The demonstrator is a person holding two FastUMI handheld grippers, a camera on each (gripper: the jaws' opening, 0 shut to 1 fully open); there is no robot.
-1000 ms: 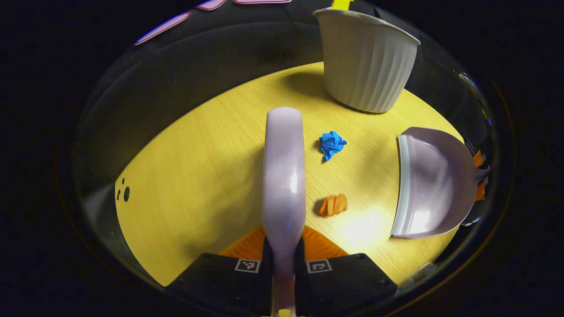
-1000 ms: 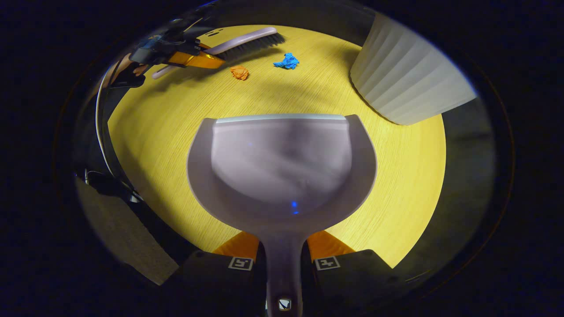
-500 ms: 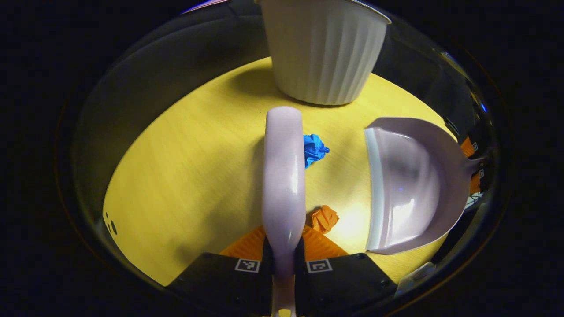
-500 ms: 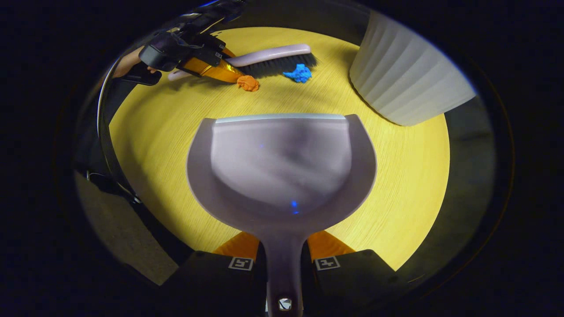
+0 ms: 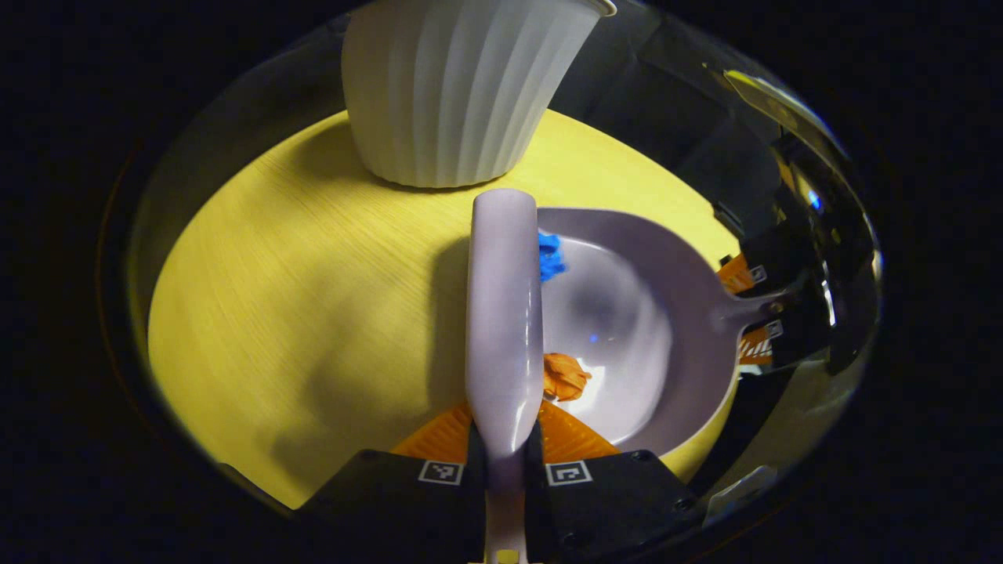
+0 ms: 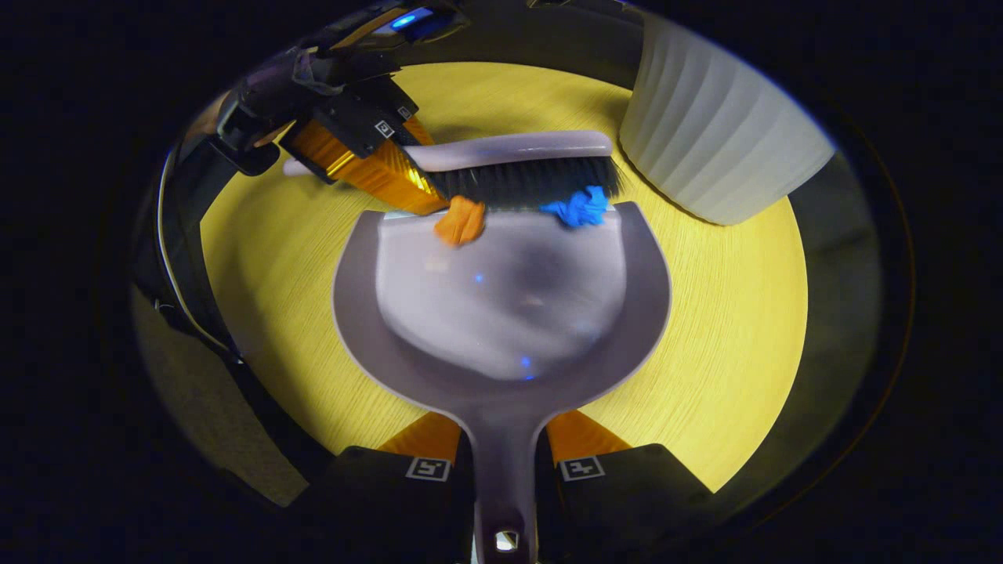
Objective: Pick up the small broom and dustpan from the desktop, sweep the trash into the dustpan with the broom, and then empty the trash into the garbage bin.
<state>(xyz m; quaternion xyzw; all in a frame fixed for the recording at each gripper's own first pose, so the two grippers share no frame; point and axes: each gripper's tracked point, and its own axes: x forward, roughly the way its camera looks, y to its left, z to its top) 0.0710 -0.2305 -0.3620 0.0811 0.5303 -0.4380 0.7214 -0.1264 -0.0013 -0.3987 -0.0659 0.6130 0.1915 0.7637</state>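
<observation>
My left gripper (image 5: 505,429) is shut on the handle of the pale lilac broom (image 5: 505,313), which reaches forward over the table. My right gripper (image 6: 501,435) is shut on the handle of the matching dustpan (image 6: 501,305), which rests flat on the yellow tabletop (image 6: 729,329). The broom's dark bristles (image 6: 525,182) stand at the dustpan's front lip. An orange paper scrap (image 6: 461,221) and a blue one (image 6: 578,208) lie just inside that lip, against the bristles. In the left gripper view the dustpan (image 5: 627,345) lies right of the broom, with the blue scrap (image 5: 551,257) and orange scrap (image 5: 564,376) in it.
A white ribbed garbage bin (image 6: 721,133) stands upright on the table just past the dustpan's right front corner; in the left gripper view the bin (image 5: 454,86) is straight ahead. The table's rounded edge (image 5: 235,462) runs close on the near side.
The broom has swept toward the dustpan, pushing both scraps from the bare table over the lip into the pan. The dustpan has stayed put.
</observation>
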